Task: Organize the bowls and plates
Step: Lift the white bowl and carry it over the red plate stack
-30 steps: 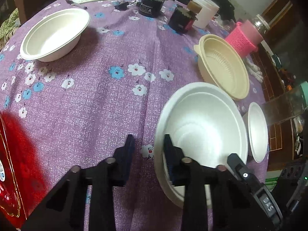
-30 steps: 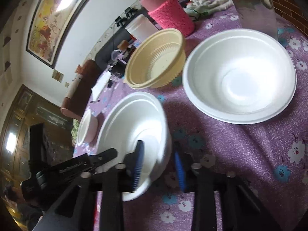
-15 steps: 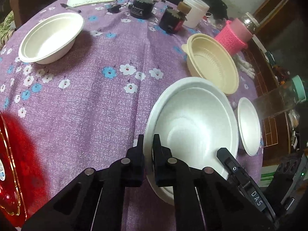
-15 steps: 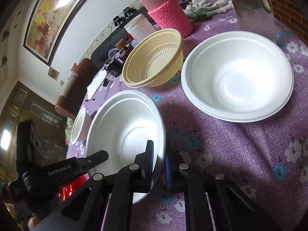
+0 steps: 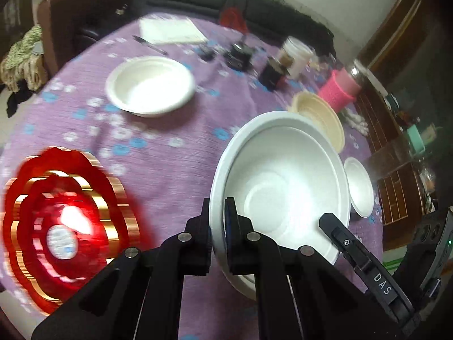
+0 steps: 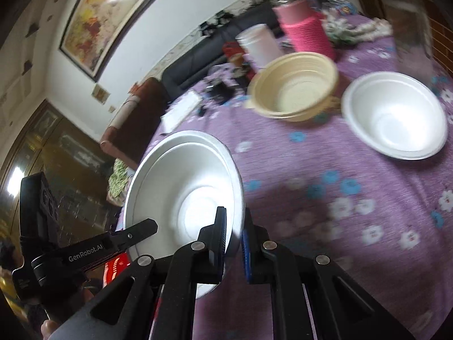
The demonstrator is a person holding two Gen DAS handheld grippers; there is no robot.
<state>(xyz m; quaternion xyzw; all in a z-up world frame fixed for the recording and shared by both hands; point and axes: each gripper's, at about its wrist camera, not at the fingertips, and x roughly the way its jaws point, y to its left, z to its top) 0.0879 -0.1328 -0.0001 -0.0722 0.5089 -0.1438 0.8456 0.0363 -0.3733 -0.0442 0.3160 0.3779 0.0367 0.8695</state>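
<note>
Large white bowl (image 5: 283,195) held tilted above worktop (image 5: 175,164), rim pinched on two sides. Left tongs (image 5: 217,226) clamped on its left rim; right tongs (image 6: 233,235) clamped on opposite rim. Second white bowl (image 5: 150,86) sits on purple flowered cloth, well apart. Tan bowl (image 6: 294,85) beside third white bowl (image 6: 393,116). Pink knitted jar (image 6: 305,31) behind tan bowl. Red-gold box (image 5: 62,221) at worktop edge, blurred.

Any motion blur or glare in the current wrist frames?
Left wrist: red box and tablecloth smeared; held white bowl sharp, glare on its floor. Right wrist: beige bowl and background streaked; left gripper and right gripper crisp.
</note>
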